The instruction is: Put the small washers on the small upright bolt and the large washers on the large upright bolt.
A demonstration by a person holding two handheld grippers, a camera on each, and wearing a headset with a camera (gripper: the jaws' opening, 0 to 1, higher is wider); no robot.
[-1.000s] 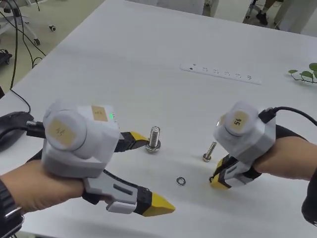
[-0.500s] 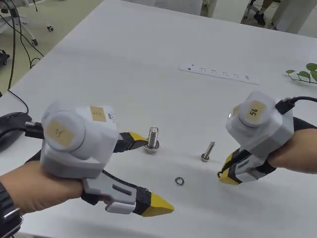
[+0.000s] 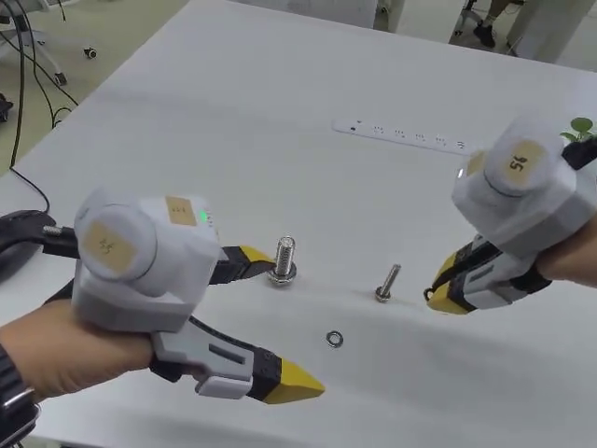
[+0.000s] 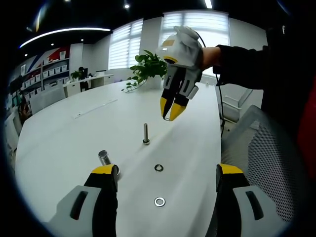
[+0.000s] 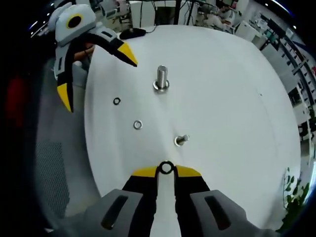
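Our right gripper is clenched on a washer, pinched by its rim right at the jaw tips. It hangs above the desk, just to the right of the small bolt. That thin grip is our main worry: a slight tilt or a knock against the thread could flip the ring out. It would then roll toward the near edge, where there is little desk left to stop it. The small bolt also stands on its head only and looks as if it leans a little, so a sideways nudge while we thread the ring could topple it. We cannot tell from here whether the held ring is the small or the large size. A wrong guess would send it to the wrong bolt.

Our left gripper is released, its jaws spread wide and empty. One tip sits just beside the large bolt, close enough to bump it if we swing carelessly. A loose washer and a second loose washer lie between the bolts and the near edge. A sweep of either gripper could push them off.

Toward the far side the desk is open up to the power strip, so we would rather move there than along the near edge.
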